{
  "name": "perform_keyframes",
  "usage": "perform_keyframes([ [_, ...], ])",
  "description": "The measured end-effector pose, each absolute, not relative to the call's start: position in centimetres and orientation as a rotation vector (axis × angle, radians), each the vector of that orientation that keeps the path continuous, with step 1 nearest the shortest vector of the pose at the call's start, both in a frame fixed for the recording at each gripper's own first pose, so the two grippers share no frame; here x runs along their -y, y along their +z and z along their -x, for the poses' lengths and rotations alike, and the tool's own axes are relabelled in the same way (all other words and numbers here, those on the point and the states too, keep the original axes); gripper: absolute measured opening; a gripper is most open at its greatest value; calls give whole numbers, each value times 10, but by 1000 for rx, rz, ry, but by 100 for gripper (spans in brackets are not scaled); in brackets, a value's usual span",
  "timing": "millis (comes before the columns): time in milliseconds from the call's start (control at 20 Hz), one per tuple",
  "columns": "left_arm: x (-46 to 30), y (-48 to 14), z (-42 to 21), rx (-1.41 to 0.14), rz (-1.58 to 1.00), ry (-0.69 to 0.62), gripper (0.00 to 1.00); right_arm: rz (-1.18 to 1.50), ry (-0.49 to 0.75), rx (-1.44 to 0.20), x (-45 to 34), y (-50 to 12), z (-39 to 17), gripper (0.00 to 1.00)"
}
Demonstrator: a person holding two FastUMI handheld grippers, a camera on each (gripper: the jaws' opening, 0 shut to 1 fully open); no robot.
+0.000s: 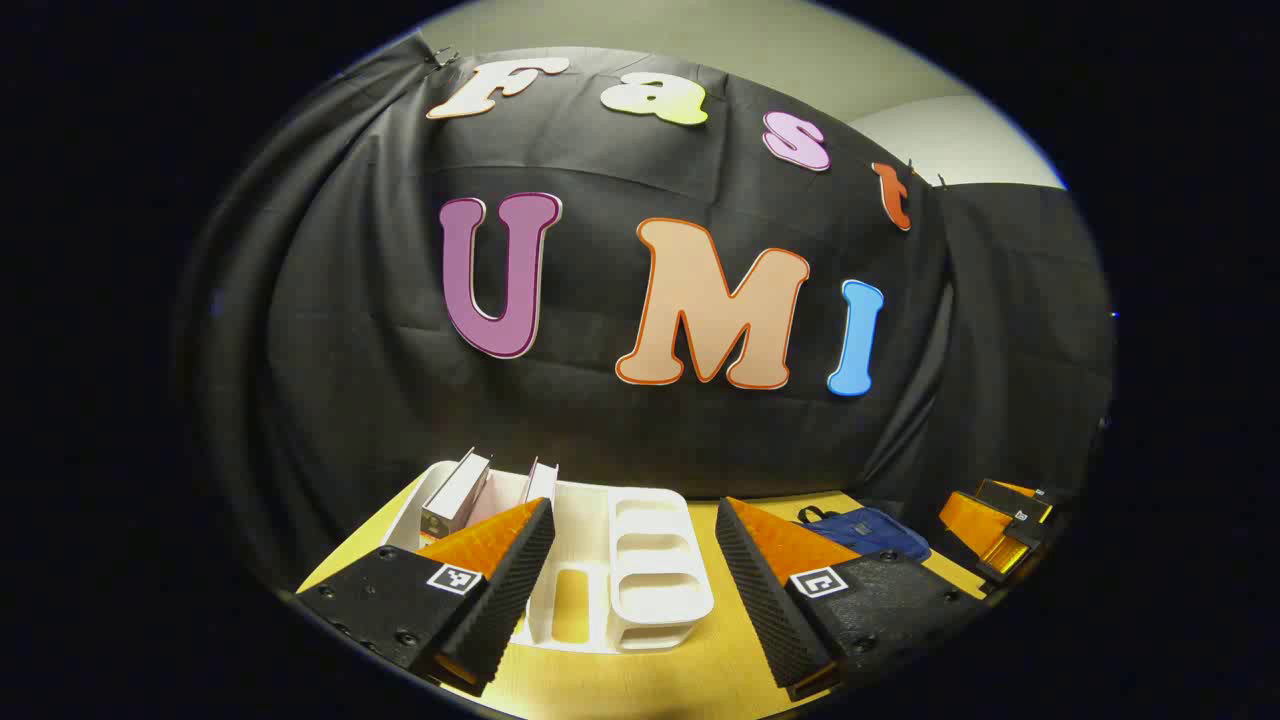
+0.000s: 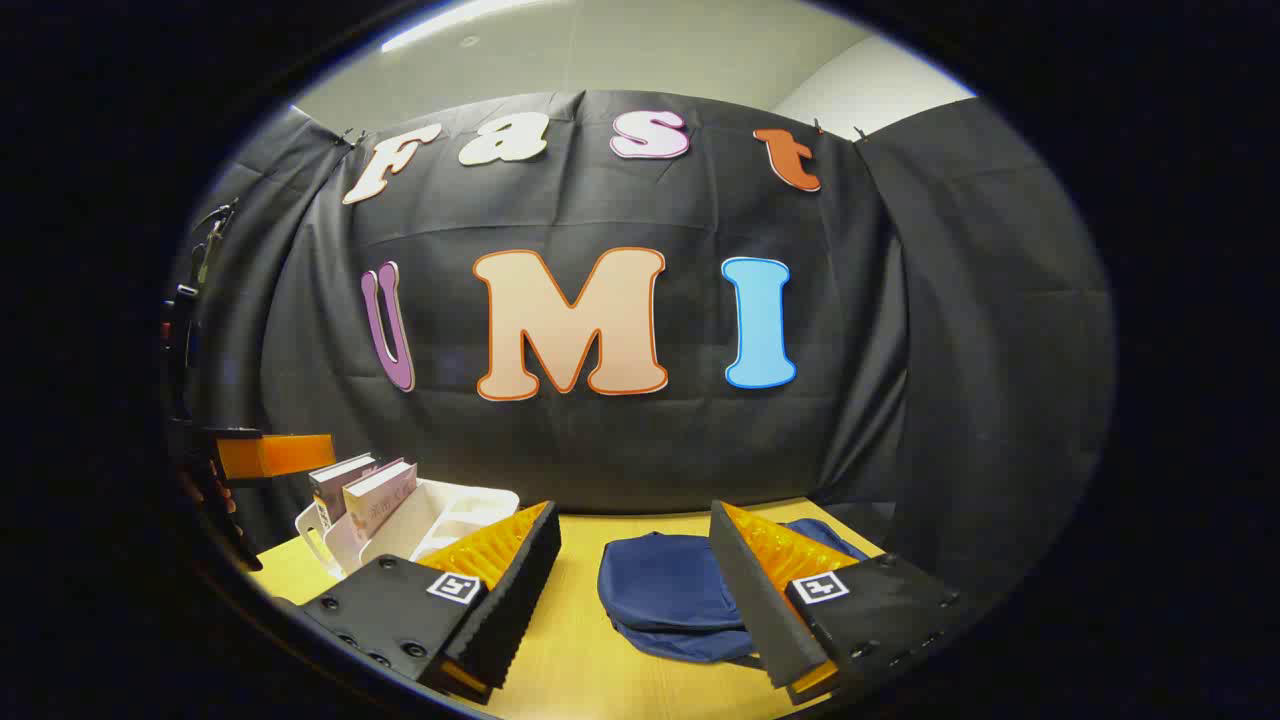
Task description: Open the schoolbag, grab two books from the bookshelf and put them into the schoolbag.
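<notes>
I hold both grippers spread and empty: my left gripper [image 1: 635, 570] faces the bookshelf [image 1: 650, 570] at the table's left edge, my right gripper [image 2: 635, 580] faces the schoolbag [image 2: 670, 595], lying closed mid-table, ready for opening.

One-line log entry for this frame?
left gripper open, facing bookshelf | right gripper open, facing schoolbag | two books shelved

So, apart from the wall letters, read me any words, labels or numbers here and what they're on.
None can be read.
Books in the white bookshelf: cover print too blurred to read.
Left gripper and right gripper: square coded markers, no words.
Schoolbag: no label visible.
</notes>
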State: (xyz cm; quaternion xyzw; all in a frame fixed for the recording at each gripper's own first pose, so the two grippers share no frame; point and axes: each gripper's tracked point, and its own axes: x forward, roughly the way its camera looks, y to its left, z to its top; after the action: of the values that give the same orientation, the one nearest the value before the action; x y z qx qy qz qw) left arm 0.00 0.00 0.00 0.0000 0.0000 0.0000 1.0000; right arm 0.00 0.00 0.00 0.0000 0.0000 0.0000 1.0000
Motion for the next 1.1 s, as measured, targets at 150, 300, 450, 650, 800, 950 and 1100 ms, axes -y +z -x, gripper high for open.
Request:
perform_keyframes([
  [150,6,2,-4,3,16,15,95,7,1,-10,15,-1,-8,97],
  [300,10,0,-8,5,2,31,95,11,-3,-19,28,-5,-16,96],
  [450,15,-2,-11,-2,-1,39,93,20,-6,-25,37,-9,-24,96],
  [650,15,-7,-10,-11,8,65,95,48,-4,-51,47,-20,-33,96],
  [800,10,-9,-9,-13,1,96,95,86,-2,-91,54,-36,-42,96],
  [950,3,-8,-6,-14,-7,129,95,159,-3,-142,62,-60,-47,95],
  [1100,-4,-9,-1,-12,-11,164,95,243,3,-186,68,-86,-57,95],
])
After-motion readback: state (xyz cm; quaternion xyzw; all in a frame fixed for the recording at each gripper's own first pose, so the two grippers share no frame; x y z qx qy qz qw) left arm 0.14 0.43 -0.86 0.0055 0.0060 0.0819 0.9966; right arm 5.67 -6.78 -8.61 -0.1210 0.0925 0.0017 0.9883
